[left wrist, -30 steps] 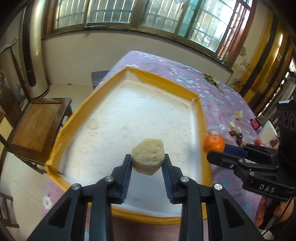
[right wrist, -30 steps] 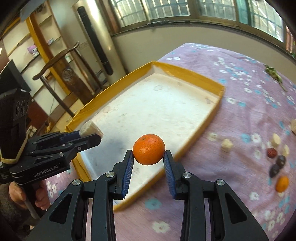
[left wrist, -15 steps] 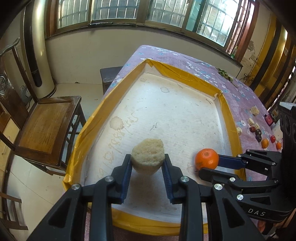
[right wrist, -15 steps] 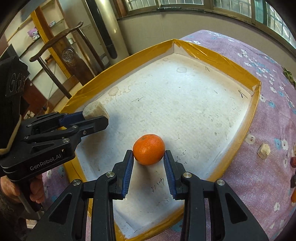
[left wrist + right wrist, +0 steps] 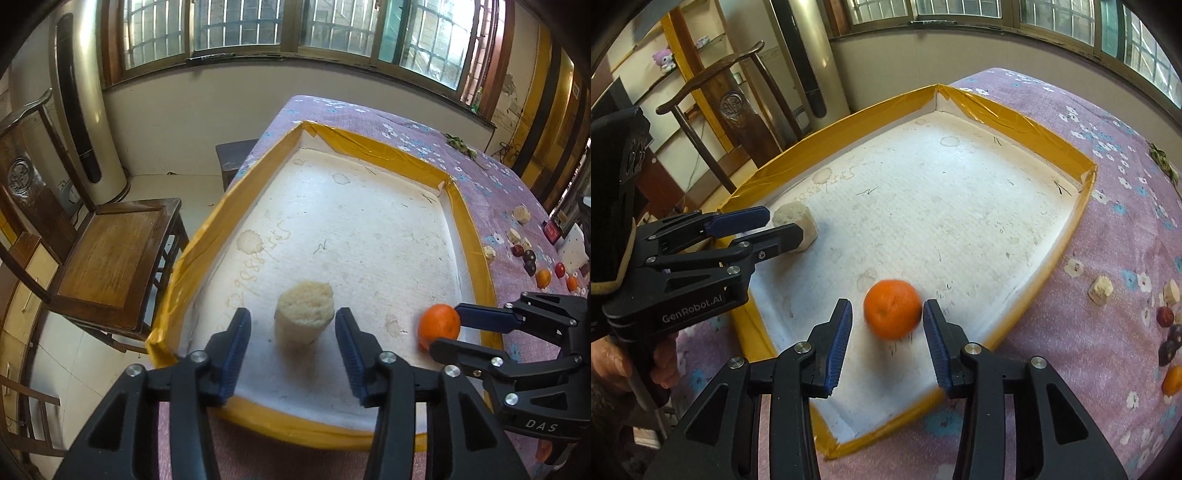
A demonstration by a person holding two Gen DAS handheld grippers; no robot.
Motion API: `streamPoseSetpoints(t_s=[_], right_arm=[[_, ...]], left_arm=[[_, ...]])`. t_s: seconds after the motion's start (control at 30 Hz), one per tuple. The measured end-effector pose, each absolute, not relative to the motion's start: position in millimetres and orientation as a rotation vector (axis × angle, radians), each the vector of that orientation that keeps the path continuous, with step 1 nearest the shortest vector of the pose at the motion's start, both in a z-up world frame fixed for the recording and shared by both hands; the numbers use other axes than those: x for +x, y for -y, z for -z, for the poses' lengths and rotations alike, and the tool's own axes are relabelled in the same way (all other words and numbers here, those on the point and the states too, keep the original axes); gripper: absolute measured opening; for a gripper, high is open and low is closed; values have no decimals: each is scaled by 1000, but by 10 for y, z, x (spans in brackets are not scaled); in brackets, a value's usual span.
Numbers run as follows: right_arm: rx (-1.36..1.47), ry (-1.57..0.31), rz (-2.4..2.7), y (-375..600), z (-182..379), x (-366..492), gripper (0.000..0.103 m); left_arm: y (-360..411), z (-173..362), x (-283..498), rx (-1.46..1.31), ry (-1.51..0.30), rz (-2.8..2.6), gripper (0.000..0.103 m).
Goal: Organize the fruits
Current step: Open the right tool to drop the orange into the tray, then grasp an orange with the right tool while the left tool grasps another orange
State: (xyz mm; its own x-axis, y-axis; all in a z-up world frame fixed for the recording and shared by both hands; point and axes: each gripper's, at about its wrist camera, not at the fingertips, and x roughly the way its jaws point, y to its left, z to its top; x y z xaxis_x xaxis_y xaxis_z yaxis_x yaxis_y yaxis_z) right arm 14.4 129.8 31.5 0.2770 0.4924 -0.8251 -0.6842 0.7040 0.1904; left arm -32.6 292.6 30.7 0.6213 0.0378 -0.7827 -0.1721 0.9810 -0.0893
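a: so both let go at once? the left gripper point(image 5: 291, 341) had just been opening, jaws spread with gaps either side of the pale chunk point(image 5: 303, 315), which sat on the white floor of the yellow-rimmed tray point(image 5: 373, 146), lower middle of the frame

b: yep, right gripper point(image 5: 888, 326) too, jaws had just parted and the orange point(image 5: 892, 308) looked blurred, loose between them on the tray floor. half a second earlier both were pinched. rest of the fruit waited on the purple cloth point(image 5: 1108, 129) at right, so i'd guess more trips
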Motion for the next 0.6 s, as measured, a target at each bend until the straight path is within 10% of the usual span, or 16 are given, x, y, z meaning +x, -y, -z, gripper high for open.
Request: streamPoseSetpoints(t_s=[0.6], right_arm=[[-112,-951,-683,-142,-561,-217,54]], left_arm=[[-2200,-617,-400,-167,-828,-93,82]])
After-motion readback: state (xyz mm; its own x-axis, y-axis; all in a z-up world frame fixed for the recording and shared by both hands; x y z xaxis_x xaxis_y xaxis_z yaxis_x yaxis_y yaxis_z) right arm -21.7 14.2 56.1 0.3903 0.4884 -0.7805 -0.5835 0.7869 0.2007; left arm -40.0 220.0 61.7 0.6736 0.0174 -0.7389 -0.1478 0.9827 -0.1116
